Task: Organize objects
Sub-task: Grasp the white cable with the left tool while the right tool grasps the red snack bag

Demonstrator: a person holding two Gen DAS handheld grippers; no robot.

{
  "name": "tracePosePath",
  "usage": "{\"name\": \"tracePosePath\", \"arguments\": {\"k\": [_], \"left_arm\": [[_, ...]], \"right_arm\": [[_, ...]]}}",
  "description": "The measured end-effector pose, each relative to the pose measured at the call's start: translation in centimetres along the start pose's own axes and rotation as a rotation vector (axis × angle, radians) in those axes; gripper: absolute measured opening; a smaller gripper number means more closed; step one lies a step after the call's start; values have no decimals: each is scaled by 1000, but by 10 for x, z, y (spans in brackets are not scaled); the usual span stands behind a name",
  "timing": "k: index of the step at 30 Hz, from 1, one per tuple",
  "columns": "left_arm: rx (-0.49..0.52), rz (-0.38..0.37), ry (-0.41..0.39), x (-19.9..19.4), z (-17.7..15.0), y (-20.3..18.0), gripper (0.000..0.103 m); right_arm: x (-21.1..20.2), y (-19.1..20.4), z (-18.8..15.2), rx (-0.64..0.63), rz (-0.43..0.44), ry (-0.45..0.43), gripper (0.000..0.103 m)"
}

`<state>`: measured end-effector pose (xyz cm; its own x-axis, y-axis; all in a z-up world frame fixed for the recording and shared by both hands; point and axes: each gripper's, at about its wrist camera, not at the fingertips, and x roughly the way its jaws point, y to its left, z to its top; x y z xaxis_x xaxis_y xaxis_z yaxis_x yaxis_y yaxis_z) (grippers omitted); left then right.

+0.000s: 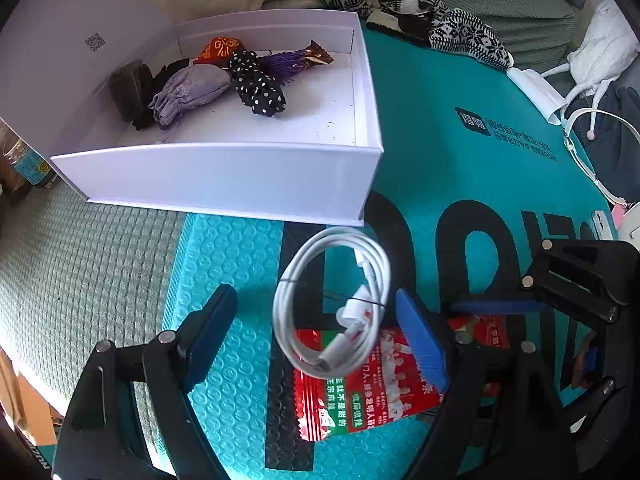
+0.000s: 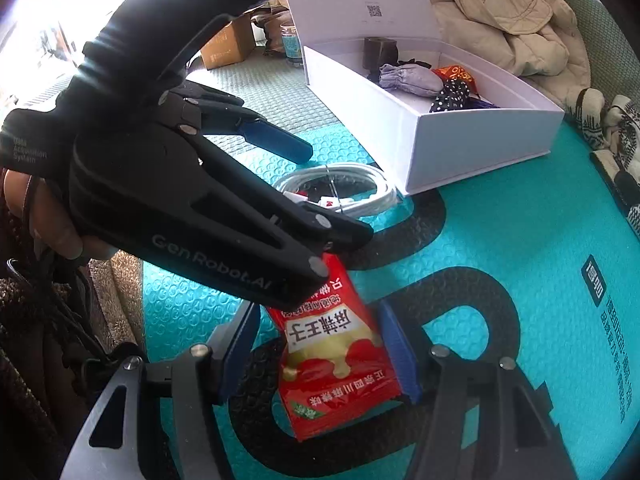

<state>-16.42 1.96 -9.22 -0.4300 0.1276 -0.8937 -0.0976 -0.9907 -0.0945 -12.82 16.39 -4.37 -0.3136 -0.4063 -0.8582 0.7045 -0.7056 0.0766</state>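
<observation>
A coiled white cable (image 1: 332, 300) lies on the teal bubble mailer (image 1: 224, 264), partly over a red snack packet (image 1: 360, 380). My left gripper (image 1: 316, 328) is open with its fingers on either side of the cable; it also shows in the right wrist view (image 2: 320, 200), above the cable (image 2: 344, 188). My right gripper (image 2: 320, 344) is open around the red packet (image 2: 332, 356), fingers on both sides, and it shows at the right of the left wrist view (image 1: 516, 308). The open white box (image 1: 224, 176) holds a lilac pouch (image 1: 188, 94), a polka-dot pouch (image 1: 256, 82) and a red pouch (image 1: 220, 48).
The box lid (image 1: 60, 52) stands open at the back left. A patterned knit garment (image 1: 424, 8) and a beige jacket (image 2: 500, 12) lie behind. White cords (image 1: 584, 140) lie at the right. A jar (image 1: 28, 160) stands left of the box on the green mat (image 1: 80, 260).
</observation>
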Motion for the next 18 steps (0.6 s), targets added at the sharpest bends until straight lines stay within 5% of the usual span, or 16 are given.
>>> {"name": "tracePosePath", "arguments": {"k": [2, 3, 6, 11, 18], "left_arm": [[5, -8, -13, -1, -2, 0, 72], [17, -12, -16, -2, -3, 0, 52], [51, 14, -2, -5, -5, -3, 52], [-10, -19, 2, -10, -8, 9, 52], [-68, 32, 23, -15, -14, 25, 52]], "right_arm": [[-1, -2, -1, 4, -21, -1, 56], [-1, -3, -2, 9, -21, 2, 56], [-5, -4, -6, 11, -25, 12, 56], [-10, -8, -13, 35, -60, 23, 54], [-17, -23, -21, 118, -152, 52, 52]]}}
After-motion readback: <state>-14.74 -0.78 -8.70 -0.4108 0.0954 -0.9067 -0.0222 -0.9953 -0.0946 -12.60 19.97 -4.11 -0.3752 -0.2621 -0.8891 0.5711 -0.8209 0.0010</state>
